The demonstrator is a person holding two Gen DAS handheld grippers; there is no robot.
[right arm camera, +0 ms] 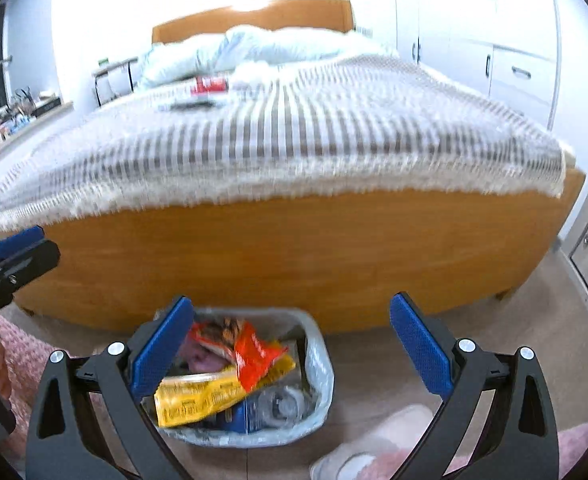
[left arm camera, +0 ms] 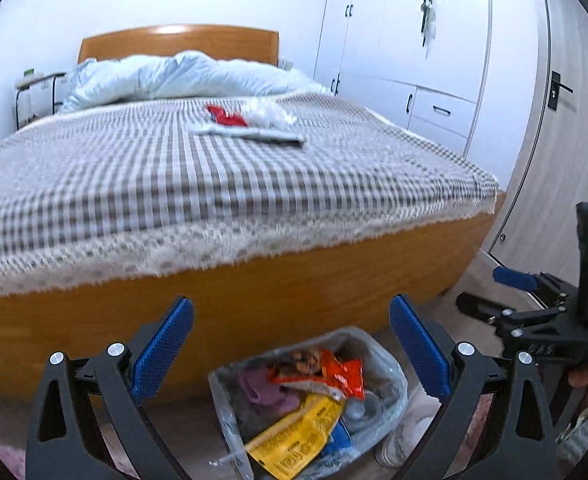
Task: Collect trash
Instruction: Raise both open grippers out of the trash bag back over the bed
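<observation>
Both the left hand-held gripper (left arm camera: 292, 344) and right hand-held gripper (right arm camera: 292, 340) hang spread and empty above the clear-lined, wrapper-filled floor bin (right arm camera: 317, 364), while a red wrapper (left arm camera: 226, 115), crumpled white tissue (left arm camera: 268, 114) and flat grey packet (left arm camera: 254, 135) await collection on the checked bed (left arm camera: 174, 184).

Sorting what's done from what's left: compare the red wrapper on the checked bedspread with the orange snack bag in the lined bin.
The red wrapper lies on the checked bedspread, not yet collected; the orange snack bag already sits in the plastic-lined bin on the floor. The red wrapper rests beside crumpled white tissue; the orange bag tops a yellow packet. Both are crumpled packaging, and neither is held.
</observation>
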